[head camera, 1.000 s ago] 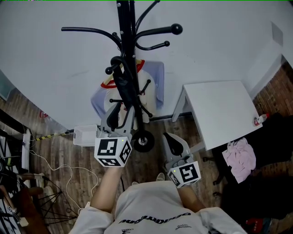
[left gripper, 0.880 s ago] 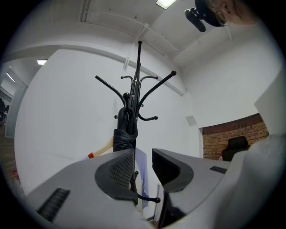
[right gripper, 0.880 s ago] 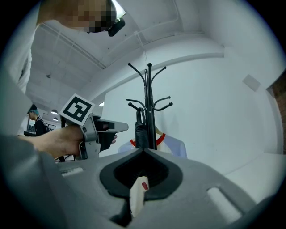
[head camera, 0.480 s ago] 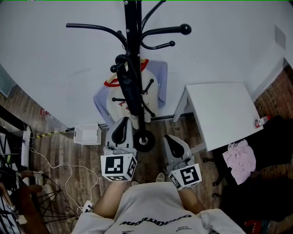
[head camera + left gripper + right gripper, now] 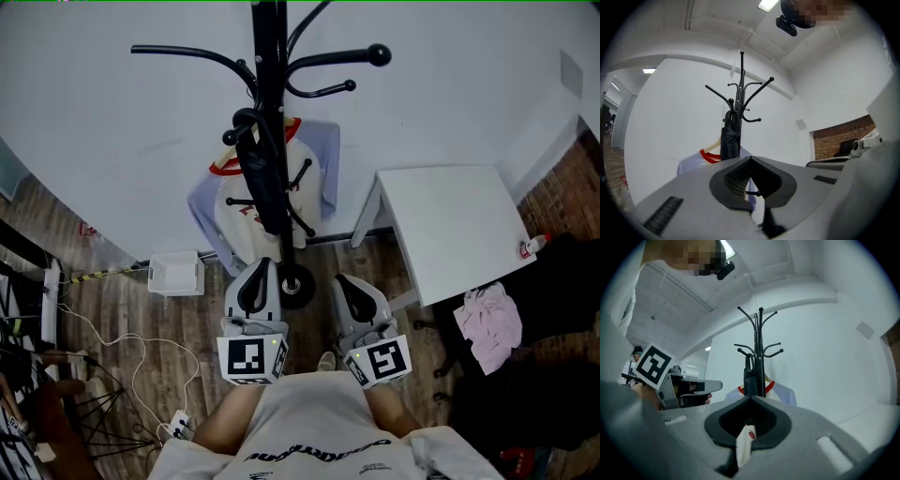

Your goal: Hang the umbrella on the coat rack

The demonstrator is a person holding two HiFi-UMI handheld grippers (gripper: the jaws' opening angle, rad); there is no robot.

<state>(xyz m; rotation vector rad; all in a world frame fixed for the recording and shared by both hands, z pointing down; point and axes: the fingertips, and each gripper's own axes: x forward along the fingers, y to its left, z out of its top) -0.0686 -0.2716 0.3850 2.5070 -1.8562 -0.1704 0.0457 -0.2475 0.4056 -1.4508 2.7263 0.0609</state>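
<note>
- Head view: both grippers are held low and level, side by side (marker cubes nearest the person), tips aimed at the coat rack.
- left gripper: jaws fully together, nothing between them. The left gripper view shows the pads meeting at the tip with only the rack beyond.
- right gripper: jaws also closed tip to tip. A small white tag with a red mark sits in the hollow behind the tips (cannot tell if it is pinched).
- umbrella: black, folded, already hanging upright on the rack. Its curved handle is over a lower hook and its body lies along the pole. It is ahead of and above the left gripper, well apart from it, and ahead and to the left of the right gripper.
- shirt: pale with a red collar, hanging on the rack just behind the umbrella, straight ahead of both grippers.
- rack base: on the wood floor, just ahead of the left gripper tips and between the two grippers.
- desk: white, to the right of the right gripper, near it.
- white box: on the floor to the left of the left gripper.
- pink cloth: further right of the right gripper, beyond the desk edge.
</note>
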